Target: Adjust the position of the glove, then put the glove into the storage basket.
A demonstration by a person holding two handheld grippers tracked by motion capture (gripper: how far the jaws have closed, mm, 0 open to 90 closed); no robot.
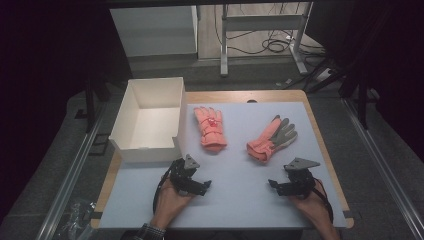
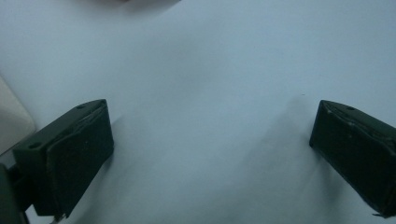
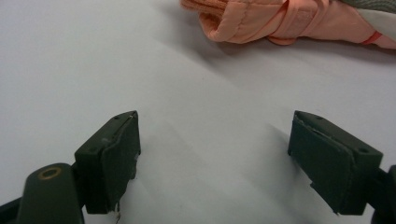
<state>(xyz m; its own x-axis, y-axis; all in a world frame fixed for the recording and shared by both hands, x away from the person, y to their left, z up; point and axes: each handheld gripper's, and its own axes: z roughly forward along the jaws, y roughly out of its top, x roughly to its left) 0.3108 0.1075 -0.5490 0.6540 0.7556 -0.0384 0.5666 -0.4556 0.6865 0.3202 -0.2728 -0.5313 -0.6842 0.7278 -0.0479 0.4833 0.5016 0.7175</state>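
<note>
Your two hands sit low on the mat. Your left gripper (image 1: 200, 186) and right gripper (image 1: 276, 186) both gape wide and hold nothing. The right glove (image 1: 271, 138) lies just ahead of your right gripper, cuff toward you, fingers pointing away and right. The left glove (image 1: 210, 128) lies ahead of your left gripper, beside the white box (image 1: 131, 112).

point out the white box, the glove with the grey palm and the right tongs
white box (image 1: 125, 112), high view, on its left wall
grey-palmed glove (image 1: 283, 131), high view, on the grey palm
right tongs (image 3: 214, 161), right gripper view, midway between its open tips
</note>
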